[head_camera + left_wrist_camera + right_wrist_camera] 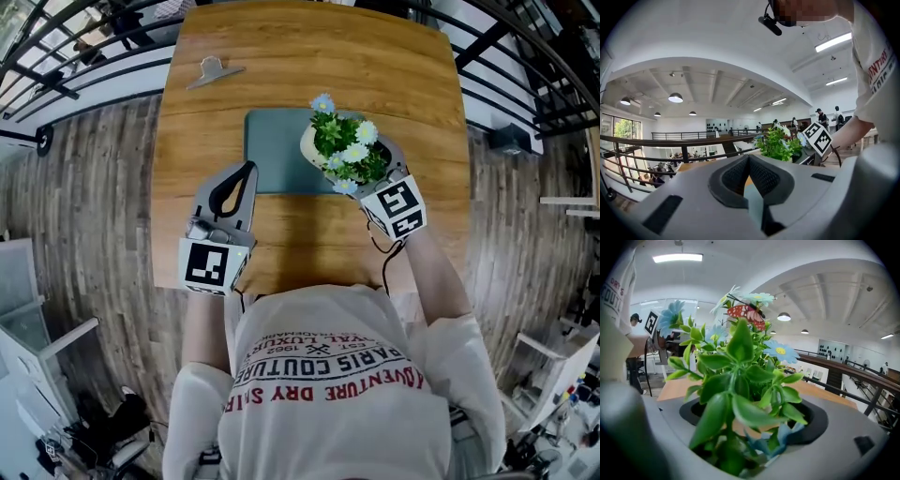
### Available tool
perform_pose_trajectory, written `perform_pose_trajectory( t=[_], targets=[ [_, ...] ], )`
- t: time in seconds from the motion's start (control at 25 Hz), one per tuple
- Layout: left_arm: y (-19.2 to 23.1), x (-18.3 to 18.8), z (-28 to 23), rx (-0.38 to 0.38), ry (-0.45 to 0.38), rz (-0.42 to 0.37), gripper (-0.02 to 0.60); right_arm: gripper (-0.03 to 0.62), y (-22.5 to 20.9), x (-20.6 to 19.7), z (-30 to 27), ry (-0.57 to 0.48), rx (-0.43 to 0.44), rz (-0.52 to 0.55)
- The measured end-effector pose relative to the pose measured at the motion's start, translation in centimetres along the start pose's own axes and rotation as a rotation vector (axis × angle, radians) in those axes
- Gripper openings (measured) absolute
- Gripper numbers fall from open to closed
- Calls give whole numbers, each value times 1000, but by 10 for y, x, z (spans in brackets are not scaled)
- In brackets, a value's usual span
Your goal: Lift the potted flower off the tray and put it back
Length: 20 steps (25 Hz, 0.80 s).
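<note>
- The pot (310,146) is clamped in the right claw (373,171) over the tray (274,155)'s right part — whether it is lifted cannot be told.
- Leaves are crowded between the jaws, so a slip or tilt could be caused.
- No help can be expected from the left claw (246,172) — closed, empty, parked on the worktop (309,66).

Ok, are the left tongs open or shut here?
Shut: the left tongs meet at their tips, with nothing held between them.

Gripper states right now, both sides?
Left gripper: closed, empty.
Right gripper: closed on the potted flower.
</note>
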<state>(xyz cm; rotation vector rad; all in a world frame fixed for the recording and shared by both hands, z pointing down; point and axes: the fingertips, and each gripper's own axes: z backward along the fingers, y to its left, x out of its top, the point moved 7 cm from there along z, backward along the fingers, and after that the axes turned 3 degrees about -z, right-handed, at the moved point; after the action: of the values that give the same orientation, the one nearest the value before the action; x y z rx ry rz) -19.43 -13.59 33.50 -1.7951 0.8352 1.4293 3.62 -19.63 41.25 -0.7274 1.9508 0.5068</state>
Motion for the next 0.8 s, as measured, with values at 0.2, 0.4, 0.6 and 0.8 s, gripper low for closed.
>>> perform_pose_trajectory(
  t=[0.2,0.4,0.6,0.8],
  targets=[
    [2,-12,-10,-1,43,59,12,457,-3,-28,-44,86,120,51],
    [9,-39,-21,1,78,95,12,457,3,-50,-83,146,209,74],
    [13,-61,-27,-7,115,134,12,457,6,-71,-113,189,265,95],
    [23,-80,-30,3,148,172,12,457,12,-79,-135,203,320,125]
  ],
)
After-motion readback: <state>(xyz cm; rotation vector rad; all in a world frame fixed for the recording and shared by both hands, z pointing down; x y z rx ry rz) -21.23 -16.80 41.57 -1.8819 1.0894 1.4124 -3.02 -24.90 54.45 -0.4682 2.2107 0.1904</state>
